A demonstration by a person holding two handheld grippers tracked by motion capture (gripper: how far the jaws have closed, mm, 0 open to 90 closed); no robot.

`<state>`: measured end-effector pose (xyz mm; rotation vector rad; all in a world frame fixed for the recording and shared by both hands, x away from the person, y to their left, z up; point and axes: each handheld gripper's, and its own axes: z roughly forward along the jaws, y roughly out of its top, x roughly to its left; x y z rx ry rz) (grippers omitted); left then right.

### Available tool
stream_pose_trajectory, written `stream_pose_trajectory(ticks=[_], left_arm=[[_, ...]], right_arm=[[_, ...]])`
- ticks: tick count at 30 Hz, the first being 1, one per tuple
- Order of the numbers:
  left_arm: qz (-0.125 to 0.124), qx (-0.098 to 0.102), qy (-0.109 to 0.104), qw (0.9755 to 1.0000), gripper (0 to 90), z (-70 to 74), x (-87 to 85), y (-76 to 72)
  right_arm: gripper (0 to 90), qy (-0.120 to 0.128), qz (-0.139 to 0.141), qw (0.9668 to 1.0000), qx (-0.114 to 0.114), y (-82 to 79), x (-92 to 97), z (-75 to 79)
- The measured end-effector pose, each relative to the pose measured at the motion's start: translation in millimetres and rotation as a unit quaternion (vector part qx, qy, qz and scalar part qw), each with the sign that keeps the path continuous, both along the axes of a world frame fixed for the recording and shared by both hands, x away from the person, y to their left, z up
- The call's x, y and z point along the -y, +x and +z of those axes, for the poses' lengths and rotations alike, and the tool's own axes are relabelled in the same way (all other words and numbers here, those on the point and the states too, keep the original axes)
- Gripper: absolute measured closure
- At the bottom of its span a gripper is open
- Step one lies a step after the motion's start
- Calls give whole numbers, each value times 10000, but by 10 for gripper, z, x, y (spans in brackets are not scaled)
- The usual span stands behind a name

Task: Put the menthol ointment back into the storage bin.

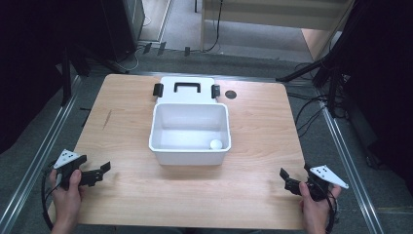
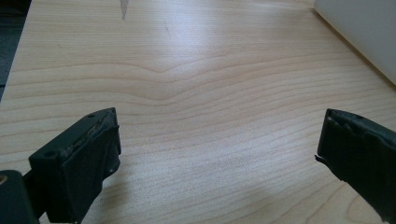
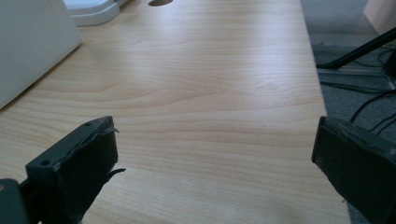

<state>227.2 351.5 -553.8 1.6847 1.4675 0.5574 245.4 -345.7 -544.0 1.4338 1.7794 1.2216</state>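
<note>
Wooden table (image 1: 195, 195) seen from above, with one white rectangular bin (image 1: 189, 132) standing open at its centre. One small white ball (image 1: 215, 144) lies inside the bin, on its floor, in the near right corner, touching or nearly touching the wall. One white lid (image 1: 187, 89) lies flat on the table just behind the bin, touching or almost touching its far rim; it carries one black handle (image 1: 187, 87) at its middle and two black latches (image 1: 158, 89), one at each end. One dark round hole or disc (image 1: 231, 94) marks the table surface just right of the lid.

Left gripper (image 1: 100, 171), held in the left hand (image 1: 68, 187) near the table's near left corner, has its jaws spread wide with bare wood between them; the left gripper view shows the bin's white wall (image 2: 359, 32) at upper right. Right gripper (image 1: 286, 178), held in the right hand (image 1: 315, 202) near the near right corner, likewise has its jaws spread and grips nothing. Both grippers are well apart from the bin, with clear table between.

Beyond the table: grey floor, several black cables (image 1: 311, 105), and dark stand legs. No legible writing or labels appear.
</note>
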Motion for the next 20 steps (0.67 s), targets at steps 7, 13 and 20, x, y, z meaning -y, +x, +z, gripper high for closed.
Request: stream_pose_trajectory(ticks=[7,13,20], left_arm=[[-4,0,-37,10000,0,0,-6,2],[-12,3,-32,10000,0,0,-5,2],[-13,-10,-54,10000,0,1,-10,6]], right_arm=[[8,-102,-108,9998,90,5,-15,-12],[12,-280,-127,9995,-35,52,-50,-14],[31,-271,-171,9995,-45,60,-51,-14]])
